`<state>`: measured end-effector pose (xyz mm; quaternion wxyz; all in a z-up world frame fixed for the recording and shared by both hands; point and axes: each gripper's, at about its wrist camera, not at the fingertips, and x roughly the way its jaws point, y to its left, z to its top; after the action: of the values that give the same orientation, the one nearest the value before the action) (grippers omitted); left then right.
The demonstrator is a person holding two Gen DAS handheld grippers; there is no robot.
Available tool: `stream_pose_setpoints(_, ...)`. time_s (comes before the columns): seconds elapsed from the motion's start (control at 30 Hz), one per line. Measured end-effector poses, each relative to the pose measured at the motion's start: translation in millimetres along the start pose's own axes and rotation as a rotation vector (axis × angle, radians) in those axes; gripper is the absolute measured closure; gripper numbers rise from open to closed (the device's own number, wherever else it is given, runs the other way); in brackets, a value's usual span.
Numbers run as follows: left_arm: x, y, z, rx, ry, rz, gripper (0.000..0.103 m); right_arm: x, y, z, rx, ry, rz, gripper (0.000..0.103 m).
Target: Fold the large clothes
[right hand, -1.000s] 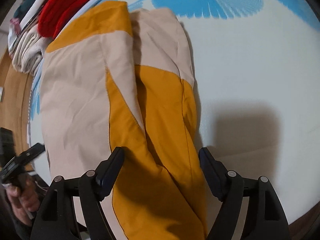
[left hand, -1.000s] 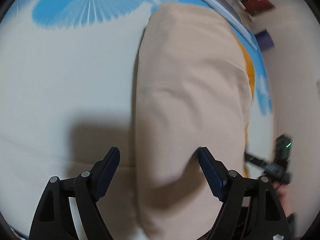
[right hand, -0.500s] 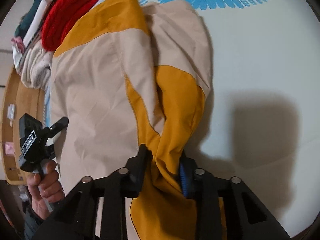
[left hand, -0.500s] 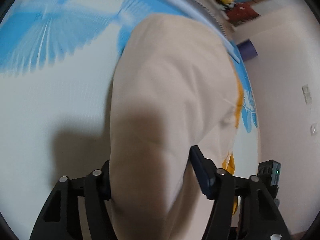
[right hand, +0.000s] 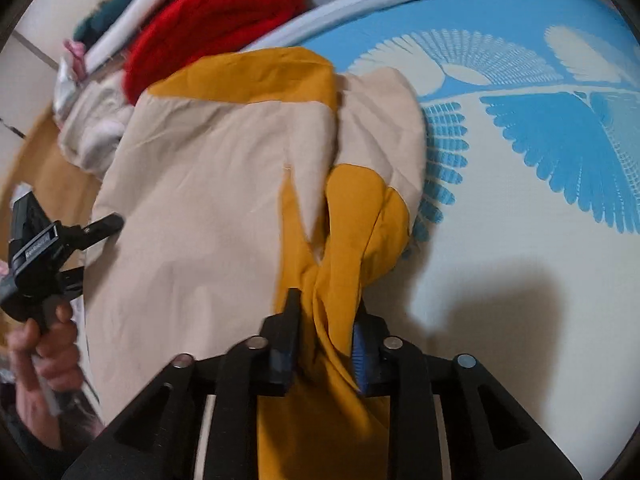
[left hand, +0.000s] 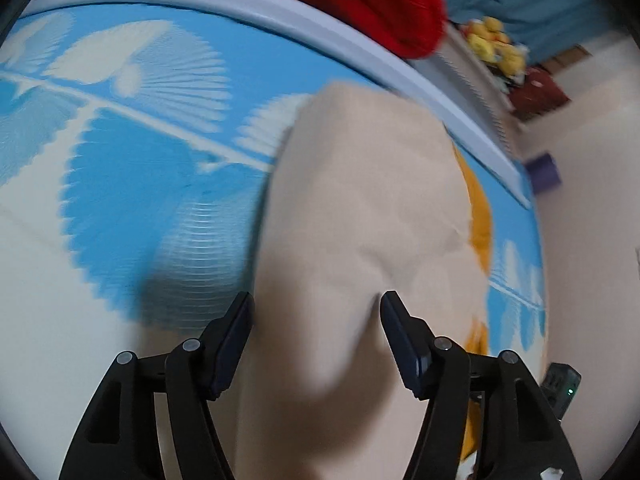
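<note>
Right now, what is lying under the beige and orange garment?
The beige and orange garment lies on a white mat with a blue fan pattern. Whether anything else lies beneath it cannot be seen, because the cloth covers that part.

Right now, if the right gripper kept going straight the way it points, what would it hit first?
The right gripper, already shut on the beige and mustard garment, would likely run into more of that garment lying ahead on the blue-patterned mat.

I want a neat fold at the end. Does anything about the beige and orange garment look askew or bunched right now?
Yes. The orange panel is twisted into a rope where the right gripper pinches it, not flat. The beige cloth bulges between the left gripper fingers. Nothing looks torn.
</note>
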<state>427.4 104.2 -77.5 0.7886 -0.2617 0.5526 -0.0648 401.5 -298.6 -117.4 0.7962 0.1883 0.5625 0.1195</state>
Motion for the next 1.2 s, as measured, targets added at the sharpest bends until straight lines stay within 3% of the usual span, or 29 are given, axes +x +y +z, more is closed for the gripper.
stream_pose_setpoints(0.07,-16.6,11.3,-0.8,0.006,0.021,-0.011,0.035,-7.2,0.7,-3.1,-0.002,0.01,-0.003,0.063)
stream_pose_setpoints(0.13,-19.9,13.1,-17.3,0.041,0.119,-0.023,0.027,-18.2,-6.2,-9.4,0.002,0.038,0.011,0.055)
stream_pose_setpoints(0.27,5.1,12.6,-61.3,0.101,0.328,-0.039,0.026,-15.8,-22.5,-31.5,0.012,0.171,0.015,0.046)
stream_pose_setpoints(0.3,9.4,14.5,-71.9,0.083,0.345,-0.059,0.027,-14.9,-26.2,-38.1,0.017,0.202,0.006,0.043)
stream_pose_setpoints(0.33,16.9,20.5,-81.4,0.03,0.361,-0.124,0.031,-13.7,-30.1,-43.5,0.027,0.229,0.0,0.043)
stream_pose_setpoints(0.43,17.5,18.1,-92.0,-0.037,0.316,-0.152,0.032,-18.5,-40.5,-55.8,0.061,0.238,0.002,0.044)
stream_pose_setpoints(0.6,10.5,3.8,-107.4,-0.002,0.317,-0.138,0.031,-46.3,-28.5,-57.9,0.013,0.145,0.003,0.044)
stream_pose_setpoints(0.67,0.7,17.0,-114.7,-0.023,0.338,-0.119,0.027,-43.8,-27.9,-64.9,-0.01,0.181,-0.023,0.044)
stream_pose_setpoints(0.8,-14.5,10.9,-130.9,0.158,0.331,0.042,0.02,-22.4,-41.7,-89.1,-0.058,0.328,-0.209,0.043)
stream_pose_setpoints(0.9,-43.4,-3.0,-154.8,0.238,0.261,0.184,0.021,-36.0,-43.3,-94.8,-0.04,0.31,-0.254,0.043)
stream_pose_setpoints(0.97,-64.8,-18.9,-172.7,0.327,0.185,0.324,0.023,-60.5,-26.6,-97.3,-0.108,0.22,-0.331,0.043)
stream_pose_setpoints(1.03,-95.8,-38.3,-198.6,0.422,0.04,0.452,0.02,-97.5,-1.8,-104.3,-0.181,0.062,-0.398,0.043)
stream_pose_setpoints(1.1,-131.5,-47.6,-228.9,0.429,-0.103,0.491,0.01,-138.2,21.8,-116.5,-0.203,-0.096,-0.37,0.043)
stream_pose_setpoints(1.17,-169.4,-48.0,-259.3,0.402,-0.234,0.468,0.001,-178.6,48.1,-136.5,-0.222,-0.253,-0.321,0.038)
stream_pose_setpoints(1.2,-187.0,-50.6,-277.9,0.401,-0.297,0.449,0.001,-192.4,61.1,-146.5,-0.236,-0.311,-0.314,0.029)
